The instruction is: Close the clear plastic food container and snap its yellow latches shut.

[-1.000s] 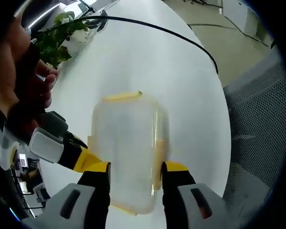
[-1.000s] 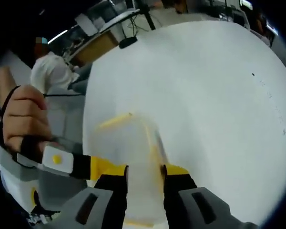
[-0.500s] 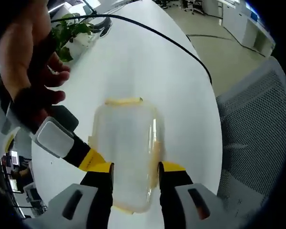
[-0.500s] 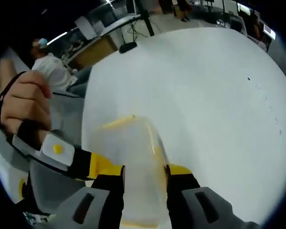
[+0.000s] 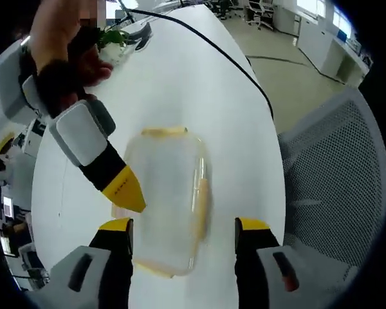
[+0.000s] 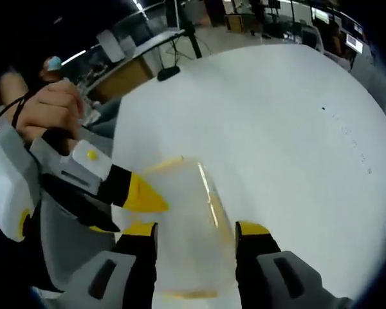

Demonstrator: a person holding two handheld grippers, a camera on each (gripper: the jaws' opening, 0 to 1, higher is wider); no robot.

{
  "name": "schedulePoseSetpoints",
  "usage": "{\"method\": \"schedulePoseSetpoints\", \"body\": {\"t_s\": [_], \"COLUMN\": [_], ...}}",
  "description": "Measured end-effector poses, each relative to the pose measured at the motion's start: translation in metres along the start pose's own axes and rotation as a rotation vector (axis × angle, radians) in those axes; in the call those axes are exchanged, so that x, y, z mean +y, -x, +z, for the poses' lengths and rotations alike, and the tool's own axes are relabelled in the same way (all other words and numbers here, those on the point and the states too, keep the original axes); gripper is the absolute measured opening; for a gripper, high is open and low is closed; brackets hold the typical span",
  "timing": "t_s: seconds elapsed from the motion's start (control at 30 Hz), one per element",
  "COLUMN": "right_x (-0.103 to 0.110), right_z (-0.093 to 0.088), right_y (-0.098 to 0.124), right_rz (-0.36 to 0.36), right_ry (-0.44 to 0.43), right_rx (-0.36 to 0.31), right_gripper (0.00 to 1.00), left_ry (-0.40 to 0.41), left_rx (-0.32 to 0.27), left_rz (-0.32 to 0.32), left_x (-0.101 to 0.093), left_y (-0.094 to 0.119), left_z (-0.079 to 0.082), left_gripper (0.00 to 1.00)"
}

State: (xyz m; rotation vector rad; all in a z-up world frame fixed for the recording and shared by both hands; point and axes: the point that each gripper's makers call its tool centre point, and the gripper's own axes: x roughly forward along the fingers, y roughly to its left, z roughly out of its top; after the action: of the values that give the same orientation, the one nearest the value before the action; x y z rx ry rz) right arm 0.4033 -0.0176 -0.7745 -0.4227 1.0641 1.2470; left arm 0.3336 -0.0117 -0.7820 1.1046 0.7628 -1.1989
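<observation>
- A clear plastic food container (image 5: 167, 203) with yellow latches (image 5: 201, 199) lies lid-on upon a white table (image 5: 199, 90).
- The left gripper (image 5: 183, 235) stands released, jaws spread either side of the container.
- The right gripper (image 6: 196, 235) likewise hangs wide, straddling the container.
- A black cable (image 5: 212, 48) crosses the far tabletop; a potted plant (image 5: 112, 38) sits beyond.

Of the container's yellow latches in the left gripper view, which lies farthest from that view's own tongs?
The short-end latch at the container's far edge; the long-side latch runs along its right side, nearer the tongs.
</observation>
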Motion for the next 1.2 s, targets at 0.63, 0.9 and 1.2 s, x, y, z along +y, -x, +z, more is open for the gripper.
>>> {"method": "schedulePoseSetpoints", "body": {"t_s": [0.63,0.9,1.2], "right_x": [0.021,0.024,0.023], "right_z": [-0.037,-0.044,-0.049], "right_y": [0.001,0.002,-0.003], "right_rz": [-0.044,-0.050,-0.066], "right_ry": [0.210,0.202,0.227], "right_rx": [0.101,0.088,0.104], "right_gripper": [0.95,0.88,0.85], "left_ry": [-0.015,-0.041,-0.064], "left_rx": [-0.002,-0.010,0.022], "left_rz": [-0.126,-0.144,-0.149], "left_x": [0.020,0.024,0.025], "left_y": [-0.005,-0.009,-0.018], "left_z": [-0.019,-0.029,-0.039], "left_gripper": [0.99,0.99,0.99]}}
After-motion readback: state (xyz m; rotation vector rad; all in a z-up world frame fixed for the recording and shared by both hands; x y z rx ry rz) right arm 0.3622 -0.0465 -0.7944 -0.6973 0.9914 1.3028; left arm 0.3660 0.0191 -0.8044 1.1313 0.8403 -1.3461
